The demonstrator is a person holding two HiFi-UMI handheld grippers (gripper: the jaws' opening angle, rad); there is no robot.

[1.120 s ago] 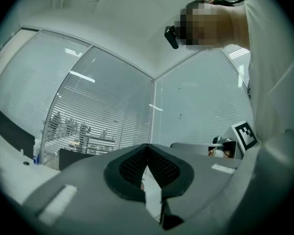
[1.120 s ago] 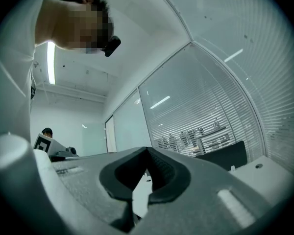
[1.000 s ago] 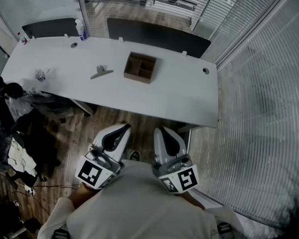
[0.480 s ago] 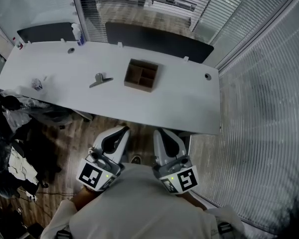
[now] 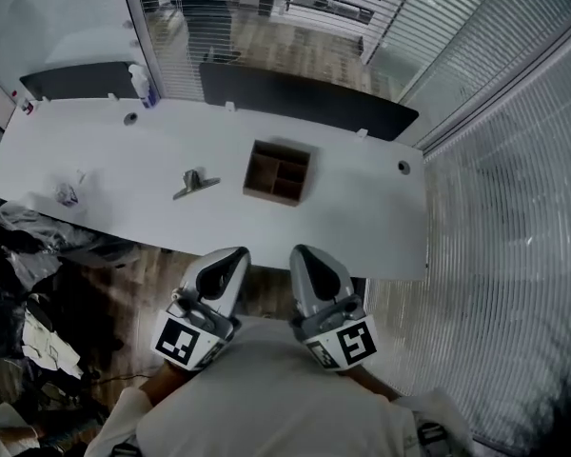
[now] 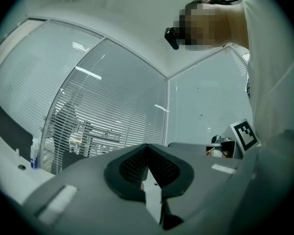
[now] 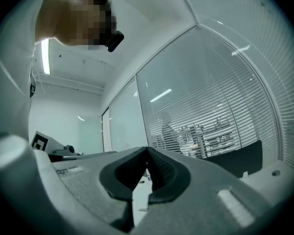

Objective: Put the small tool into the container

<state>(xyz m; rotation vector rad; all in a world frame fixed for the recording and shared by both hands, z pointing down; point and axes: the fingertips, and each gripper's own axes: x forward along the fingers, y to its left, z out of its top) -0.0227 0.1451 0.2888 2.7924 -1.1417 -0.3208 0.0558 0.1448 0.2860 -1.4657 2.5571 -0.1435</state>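
Note:
The small grey metal tool point(image 5: 194, 183) lies on the white table point(image 5: 362, 217), a short way left of the brown divided container point(image 5: 279, 172). Both grippers are held close to the person's chest, short of the table's near edge and well away from both objects. My left gripper point(image 5: 235, 253) is shut with nothing in it, its dark pads point(image 6: 132, 168) meeting at the tip point(image 6: 147, 147). Beside it, my right gripper point(image 5: 303, 251) is also shut and empty point(image 7: 147, 152). Both gripper views look up at glass walls and show neither the tool nor the container.
A spray bottle point(image 5: 141, 86) stands at the table's far left edge and a small crumpled item point(image 5: 67, 194) lies near its left end. Dark panels point(image 5: 305, 91) line the far edge. Clutter point(image 5: 19, 284) covers the floor at left. Blinds on glass point(image 5: 514, 255) close off the right.
The table, tool and container have shifted lower and slightly right in the head view, so the person has come closer to the table. Both grippers stay shut against the chest.

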